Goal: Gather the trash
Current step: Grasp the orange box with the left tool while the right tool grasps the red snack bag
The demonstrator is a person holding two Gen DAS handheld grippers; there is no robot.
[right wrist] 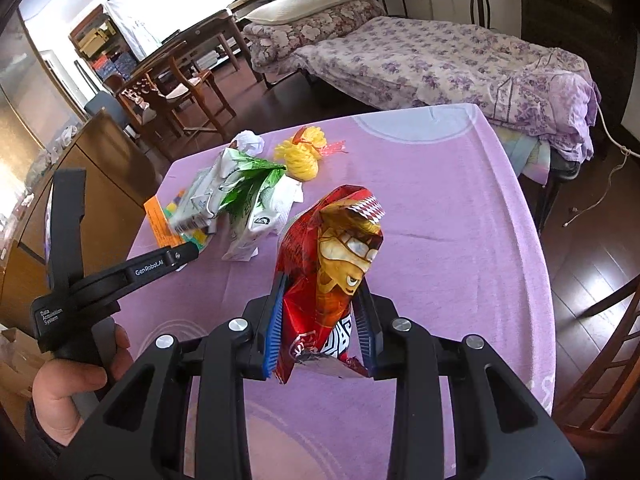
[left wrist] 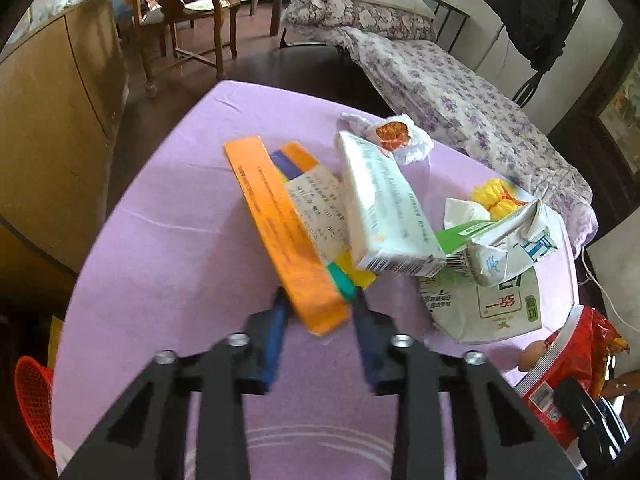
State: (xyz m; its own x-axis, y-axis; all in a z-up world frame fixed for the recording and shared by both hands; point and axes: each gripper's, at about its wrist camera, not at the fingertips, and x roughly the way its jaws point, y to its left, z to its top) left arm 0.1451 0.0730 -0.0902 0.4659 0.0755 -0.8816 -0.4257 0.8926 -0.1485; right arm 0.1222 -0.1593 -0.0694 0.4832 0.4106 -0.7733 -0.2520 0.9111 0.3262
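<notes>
My left gripper [left wrist: 320, 300] is shut on the near end of a flat orange box [left wrist: 280, 232], which carries a white-green carton [left wrist: 384, 208] on its top. My right gripper [right wrist: 324, 292] is shut on a red snack bag [right wrist: 336, 264] and holds it upright above the table; the bag also shows in the left wrist view [left wrist: 572, 368]. A crushed white-green milk carton [left wrist: 508, 240] and a flattened green-white pack [left wrist: 488, 304] lie to the right of the orange box. The left gripper shows in the right wrist view [right wrist: 192, 250] at the pile's edge.
A purple cloth covers the table [left wrist: 168, 248]. A crumpled white wrapper with a red label [left wrist: 392, 136], yellow netting [right wrist: 304, 156] and a white tissue [left wrist: 464, 212] lie on it. A red mesh basket [left wrist: 34, 400] sits below left. A wooden cabinet [left wrist: 52, 120], a chair [left wrist: 180, 12] and a bed [right wrist: 440, 64] surround the table.
</notes>
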